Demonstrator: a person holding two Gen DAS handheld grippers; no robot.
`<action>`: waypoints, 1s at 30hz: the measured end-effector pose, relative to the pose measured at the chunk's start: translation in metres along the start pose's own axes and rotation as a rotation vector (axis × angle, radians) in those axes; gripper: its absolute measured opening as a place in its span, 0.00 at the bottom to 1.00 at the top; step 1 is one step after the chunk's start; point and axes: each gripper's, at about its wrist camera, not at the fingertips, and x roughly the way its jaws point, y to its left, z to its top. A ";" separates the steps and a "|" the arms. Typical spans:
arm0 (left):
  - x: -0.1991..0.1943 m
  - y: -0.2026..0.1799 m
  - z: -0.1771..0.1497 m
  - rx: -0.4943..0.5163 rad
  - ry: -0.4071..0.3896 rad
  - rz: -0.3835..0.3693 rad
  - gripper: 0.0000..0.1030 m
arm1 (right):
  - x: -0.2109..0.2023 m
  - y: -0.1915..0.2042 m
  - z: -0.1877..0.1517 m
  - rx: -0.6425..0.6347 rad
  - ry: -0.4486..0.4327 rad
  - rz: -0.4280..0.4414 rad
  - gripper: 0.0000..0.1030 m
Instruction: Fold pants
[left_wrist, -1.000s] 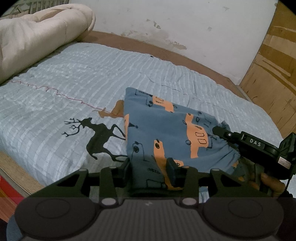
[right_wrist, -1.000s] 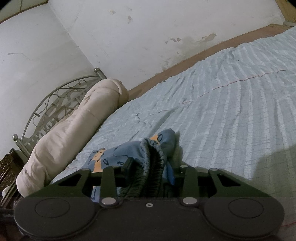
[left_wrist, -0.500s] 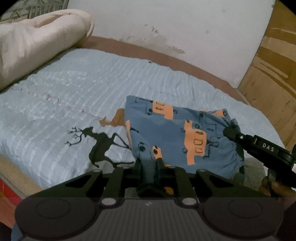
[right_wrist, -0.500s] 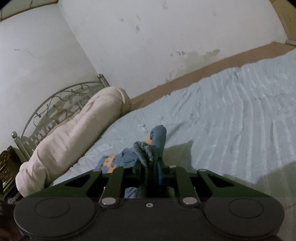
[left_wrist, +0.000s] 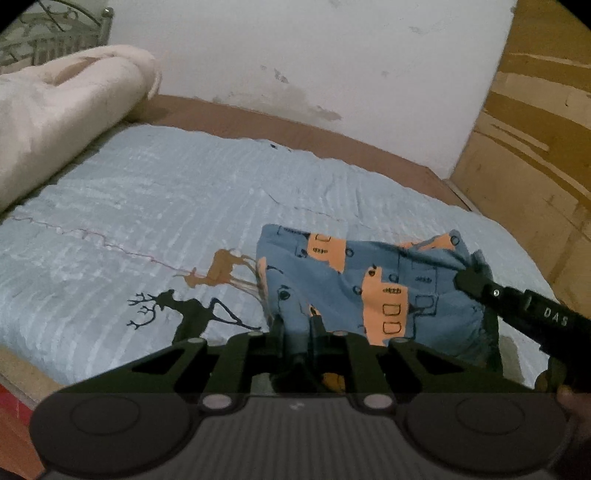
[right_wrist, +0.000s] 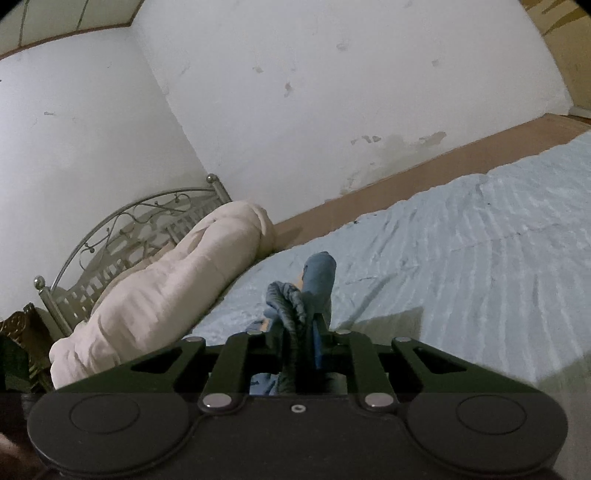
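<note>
Your left gripper is clamped on the near edge of the pants — fingers pinched together with blue cloth between them. Your right gripper is closed too, biting a bunched, gathered band of the same fabric; in the left wrist view its dark body comes in from the right and meets the garment's right edge.

The pants sit on the light blue bedspread, toward its near right part, just beside the printed deer. The rolled cream blanket lies well apart, by the metal headboard.

Progress, as a judgement: the garment already reads as a compact, roughly rectangular panel rather than full-length legs, so at least one fold looks made. The right edge is lifted and crumpled, not flat. No finished, squared stack yet.

Left to do, likely — carry the two held edges over, lay them onto the far side, let go, and smooth. Watch the bunched band in your right grip; it may drop as a lump and spoil the edge alignment.

How many layers lie underneath cannot be told from here.
</note>
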 end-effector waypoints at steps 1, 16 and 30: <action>0.000 0.001 0.000 0.003 0.007 -0.006 0.12 | -0.003 0.001 -0.003 0.003 0.002 -0.007 0.14; 0.007 -0.002 0.042 0.077 -0.090 -0.019 0.12 | 0.004 0.031 0.004 -0.077 -0.045 0.003 0.14; 0.062 0.038 0.127 0.116 -0.212 0.053 0.11 | 0.129 0.044 0.067 -0.118 -0.089 -0.006 0.14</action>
